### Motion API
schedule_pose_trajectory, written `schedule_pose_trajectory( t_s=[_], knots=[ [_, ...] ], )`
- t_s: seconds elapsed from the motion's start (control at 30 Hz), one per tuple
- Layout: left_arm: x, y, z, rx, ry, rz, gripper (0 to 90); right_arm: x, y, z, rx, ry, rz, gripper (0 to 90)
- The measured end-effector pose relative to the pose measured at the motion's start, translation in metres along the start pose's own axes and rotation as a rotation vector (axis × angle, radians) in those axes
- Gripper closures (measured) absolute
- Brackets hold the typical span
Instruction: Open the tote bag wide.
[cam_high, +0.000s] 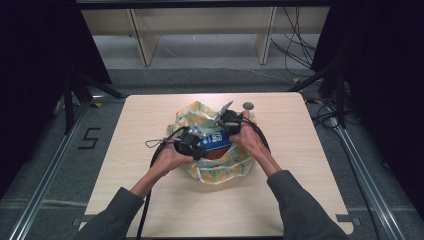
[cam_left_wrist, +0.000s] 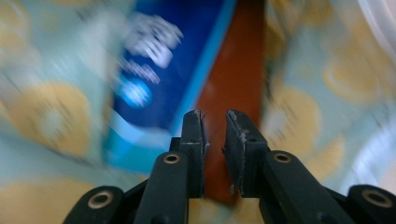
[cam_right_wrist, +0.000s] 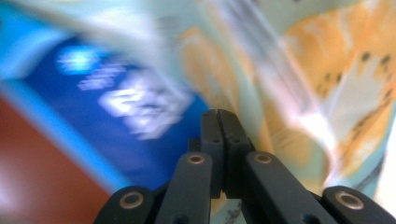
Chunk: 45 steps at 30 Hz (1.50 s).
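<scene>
On the pale wooden table (cam_high: 150, 200), a blue packet (cam_high: 216, 139) lay half inside the yellow-patterned cloth bag (cam_high: 220, 170) near the centre, apparently partway packed, the left hand-held gripper (cam_high: 192, 141) at its nine o'clock slightly parted, the right hand-held gripper (cam_high: 229, 121) at one o'clock closed, seemingly empty.

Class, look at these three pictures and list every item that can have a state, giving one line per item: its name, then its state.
Patterned cloth bag: lying crumpled on the table, mouth open around the packet.
Blue packet: lying in the bag's opening, partly uncovered.
Left gripper: jaws slightly apart, nothing between them, pointed at the packet.
Right gripper: jaws closed together, whether it pinches cloth cannot be told.
Small round disc: lying flat on the table, beside the bag.
</scene>
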<state>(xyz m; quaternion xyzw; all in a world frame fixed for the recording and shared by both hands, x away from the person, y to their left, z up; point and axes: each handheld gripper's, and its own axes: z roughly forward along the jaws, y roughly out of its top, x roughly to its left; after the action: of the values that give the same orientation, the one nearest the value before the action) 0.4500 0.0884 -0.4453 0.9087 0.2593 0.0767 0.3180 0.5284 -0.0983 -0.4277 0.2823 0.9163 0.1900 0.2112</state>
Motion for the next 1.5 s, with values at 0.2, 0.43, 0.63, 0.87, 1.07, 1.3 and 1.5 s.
schedule_pose_trajectory(
  t_s=[0.2, 0.43, 0.63, 0.87, 1.07, 1.3, 1.5],
  knots=[
    [-0.027, -0.028, -0.008, 0.008, -0.064, 0.048, 80.0, -0.038, 0.003, 0.021, 0.056, -0.075, 0.106, 90.0],
    [-0.04, -0.056, 0.008, 0.036, -0.118, 0.012, 79.8, -0.053, -0.007, 0.032, 0.091, -0.086, 0.176, 90.0],
    [-0.033, -0.031, -0.016, -0.127, -0.067, -0.037, 73.6, -0.048, -0.003, 0.004, 0.023, 0.051, 0.176, 89.5],
    [0.002, 0.036, -0.015, -0.127, 0.061, -0.005, 72.8, -0.003, -0.002, -0.02, -0.008, 0.198, 0.039, 89.4],
    [0.048, 0.056, 0.017, -0.026, 0.135, -0.075, 72.6, 0.005, -0.025, -0.021, 0.079, 0.17, -0.026, 89.4],
    [0.107, 0.037, 0.029, -0.087, 0.209, -0.252, 74.9, -0.032, -0.06, -0.02, 0.051, 0.098, 0.088, 89.9],
    [0.11, 0.023, 0.021, -0.125, 0.197, -0.295, 72.0, -0.046, -0.069, -0.017, 0.066, 0.098, 0.171, 90.0]
  ],
)
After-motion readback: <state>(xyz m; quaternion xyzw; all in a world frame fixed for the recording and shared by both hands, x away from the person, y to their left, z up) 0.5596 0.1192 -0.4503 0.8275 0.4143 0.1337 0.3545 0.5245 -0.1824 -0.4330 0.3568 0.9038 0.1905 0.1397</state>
